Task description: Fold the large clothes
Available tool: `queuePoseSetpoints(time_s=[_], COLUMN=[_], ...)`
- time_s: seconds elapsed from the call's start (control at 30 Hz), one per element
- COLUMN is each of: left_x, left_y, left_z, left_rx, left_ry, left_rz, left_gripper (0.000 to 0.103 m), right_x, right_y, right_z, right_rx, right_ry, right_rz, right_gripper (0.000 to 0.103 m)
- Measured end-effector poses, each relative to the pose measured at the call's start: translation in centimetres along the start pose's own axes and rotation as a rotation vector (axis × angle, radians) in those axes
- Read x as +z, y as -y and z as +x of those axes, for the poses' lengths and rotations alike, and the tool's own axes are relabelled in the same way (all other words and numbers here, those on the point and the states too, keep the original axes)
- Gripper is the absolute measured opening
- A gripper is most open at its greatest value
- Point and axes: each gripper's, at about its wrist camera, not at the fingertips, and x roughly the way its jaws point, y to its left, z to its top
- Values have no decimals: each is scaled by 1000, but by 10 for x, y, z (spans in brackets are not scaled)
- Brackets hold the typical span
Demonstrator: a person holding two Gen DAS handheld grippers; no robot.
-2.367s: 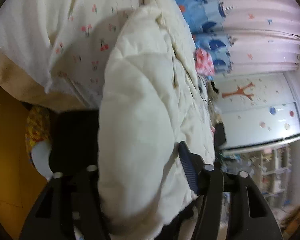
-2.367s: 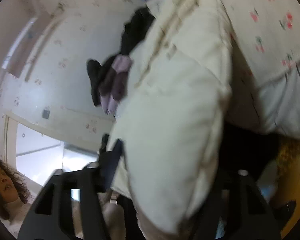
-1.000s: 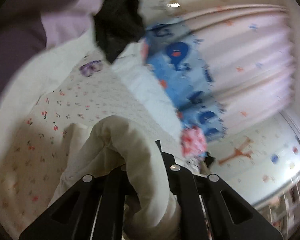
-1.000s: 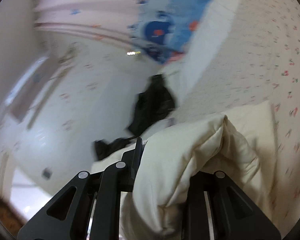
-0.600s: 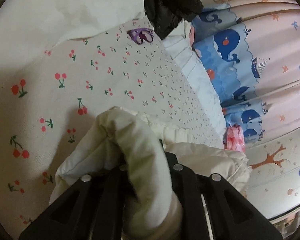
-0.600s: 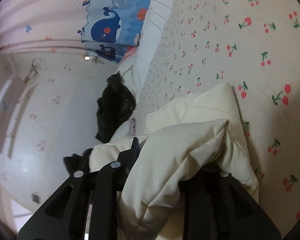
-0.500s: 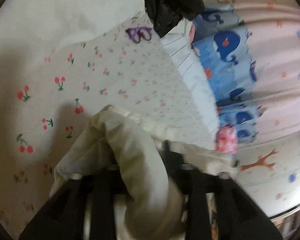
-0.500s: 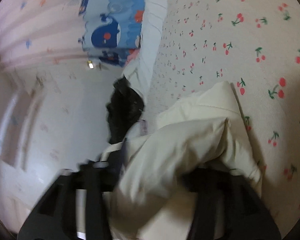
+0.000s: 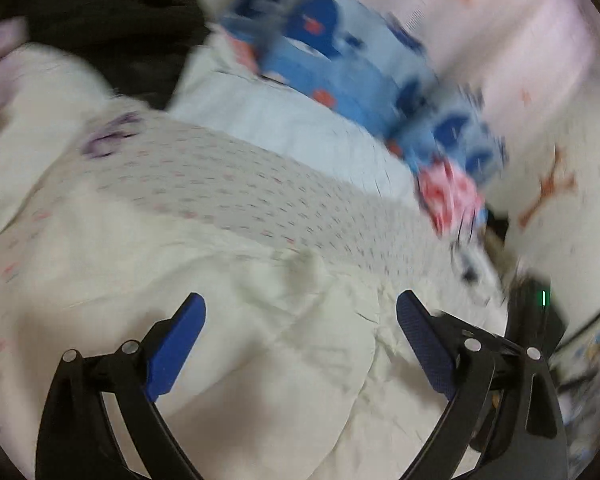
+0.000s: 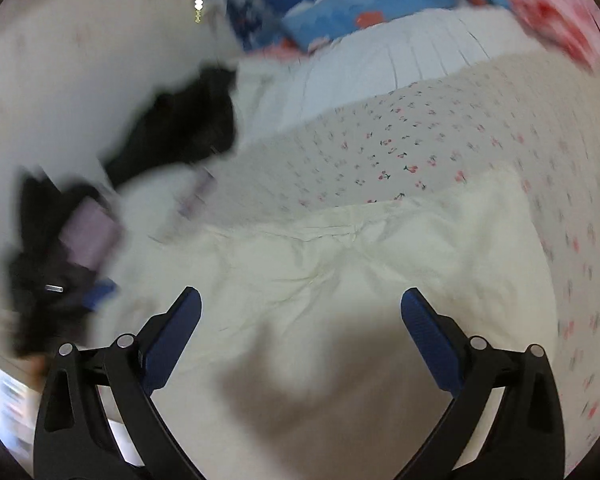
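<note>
A cream quilted padded garment (image 9: 292, 344) lies on the cherry-print bed sheet (image 9: 204, 184). It also shows in the right wrist view (image 10: 340, 264), spread flat with a seam across its top edge. My left gripper (image 9: 300, 308) is open and empty just above the garment. My right gripper (image 10: 300, 300) is open and empty above the same garment. Both views are blurred by motion.
A black garment (image 10: 180, 128) and a lilac one (image 10: 88, 236) lie at the bed's left side. A white pillow (image 9: 284, 120) and a blue whale-print cloth (image 9: 340, 56) lie at the bed's far end. A pink bundle (image 9: 448, 196) sits at the right. Part of the other gripper (image 9: 536, 312) shows there.
Both grippers were shut on folds of the cream garment. They have opened and let it go onto the bed, and have drawn back from it.
</note>
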Motion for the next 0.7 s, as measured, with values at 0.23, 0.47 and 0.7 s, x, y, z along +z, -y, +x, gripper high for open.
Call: queuePoseSetpoints(time_s=[0.23,0.47,0.7], left_x=[-2,16,28], left_y=[-33,-23,-90], left_z=[129,86,88], left_rx=[206,212,313], left_ry=[-191,-163,-144], left_rz=[-45,-59,-134], left_gripper=[92,91,91], right_x=[5,10,30], right_y=[32,18,51], right_z=[91,67,109], right_rx=[-164,-168,-240], right_ry=[-81,-27,-146], right_rz=[83,25,108], right_gripper=[96,96,97])
